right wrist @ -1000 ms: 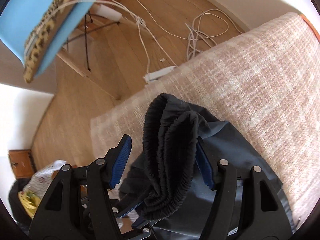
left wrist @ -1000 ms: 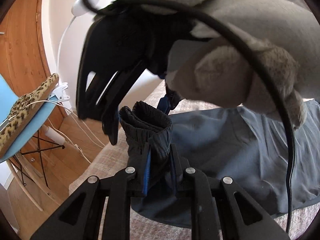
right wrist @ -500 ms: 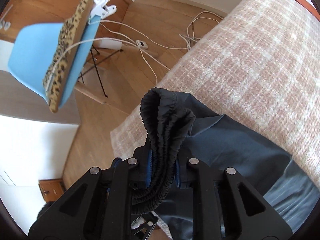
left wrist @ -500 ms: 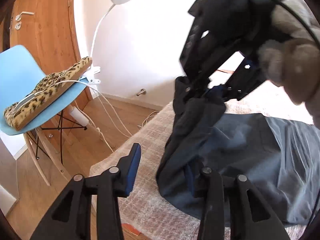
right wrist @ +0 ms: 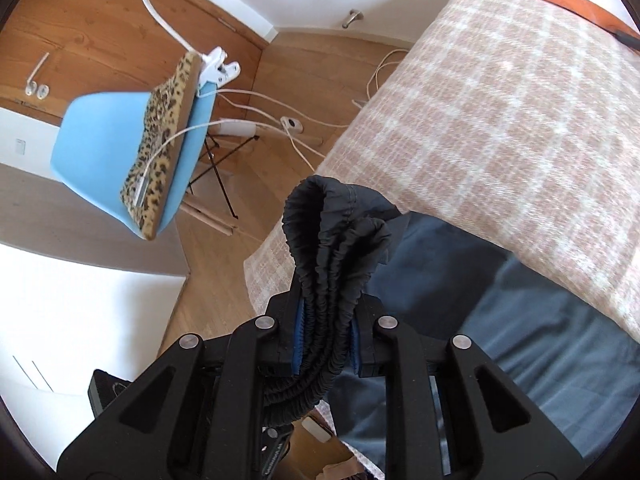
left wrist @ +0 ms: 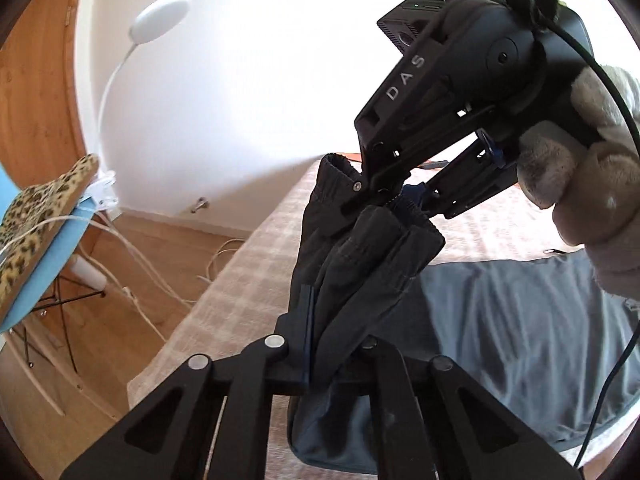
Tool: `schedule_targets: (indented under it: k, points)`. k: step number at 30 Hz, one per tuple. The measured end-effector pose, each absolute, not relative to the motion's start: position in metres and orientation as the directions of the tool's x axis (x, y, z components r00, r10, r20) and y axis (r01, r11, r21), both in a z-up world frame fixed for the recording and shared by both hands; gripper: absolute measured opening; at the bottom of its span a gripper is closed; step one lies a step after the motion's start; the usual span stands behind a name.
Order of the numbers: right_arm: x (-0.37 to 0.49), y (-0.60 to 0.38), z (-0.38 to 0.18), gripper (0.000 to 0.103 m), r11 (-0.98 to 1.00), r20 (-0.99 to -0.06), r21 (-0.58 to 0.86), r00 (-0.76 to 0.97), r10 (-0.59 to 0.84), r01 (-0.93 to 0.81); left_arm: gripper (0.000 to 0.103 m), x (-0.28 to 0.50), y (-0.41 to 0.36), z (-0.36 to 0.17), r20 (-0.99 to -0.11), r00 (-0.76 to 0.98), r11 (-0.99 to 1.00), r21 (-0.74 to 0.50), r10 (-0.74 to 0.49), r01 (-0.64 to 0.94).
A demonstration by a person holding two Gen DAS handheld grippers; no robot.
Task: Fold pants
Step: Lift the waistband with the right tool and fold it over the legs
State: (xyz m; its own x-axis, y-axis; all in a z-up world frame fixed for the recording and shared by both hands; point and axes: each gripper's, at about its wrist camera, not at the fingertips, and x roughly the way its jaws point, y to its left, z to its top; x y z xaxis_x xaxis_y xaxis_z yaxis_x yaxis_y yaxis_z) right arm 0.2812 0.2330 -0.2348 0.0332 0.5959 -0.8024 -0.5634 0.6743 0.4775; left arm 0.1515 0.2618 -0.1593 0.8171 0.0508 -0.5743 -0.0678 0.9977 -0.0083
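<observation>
Both hand-held grippers pinch the pants' lifted waistband, legs trailing along the bed

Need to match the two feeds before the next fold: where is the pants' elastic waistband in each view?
Left wrist: waistband above centre, pinched by the right gripper.
Right wrist: waistband centre, running down between the jaws.
Shared landmark: blue chair, left side in both.
</observation>
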Motion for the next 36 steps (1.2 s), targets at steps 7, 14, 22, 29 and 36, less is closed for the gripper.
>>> schedule_targets:
  k: [7, 14, 22, 29, 36]
  points:
    - [0.266, 0.161, -0.212, 0.018, 0.683, -0.766, 0.485, 0.112, 0.633, -0.546, 0.002, 0.151, 0.218, -0.134, -0.58, 0.812, 0.996, 0.0, -0.07, 0.086]
    - [0.244, 0.066, -0.224, 0.018, 0.731, -0.758, 0.466, 0.2, 0.621, -0.499, 0.002, 0.143, 0.152, -0.14, -0.626, 0.742, 0.956, -0.02, -0.24, 0.293]
    - [0.231, -0.024, -0.275, 0.018, 0.776, -0.757, 0.483, 0.25, 0.603, -0.406, 0.003, 0.137, 0.106, -0.154, -0.733, 0.559, 0.899, -0.164, -0.387, 0.407]
    - [0.226, -0.073, -0.283, 0.018, 0.809, -0.763, 0.423, 0.322, 0.561, -0.408, 0.003, 0.114, 0.135, -0.145, -0.743, 0.57, 0.916, -0.147, -0.352, 0.373]
    - [0.197, -0.124, -0.268, 0.018, 0.824, -0.752, 0.384, 0.377, 0.541, -0.418, 0.003, 0.131, 0.146, -0.155, -0.779, 0.54, 0.939, -0.177, -0.318, 0.296]
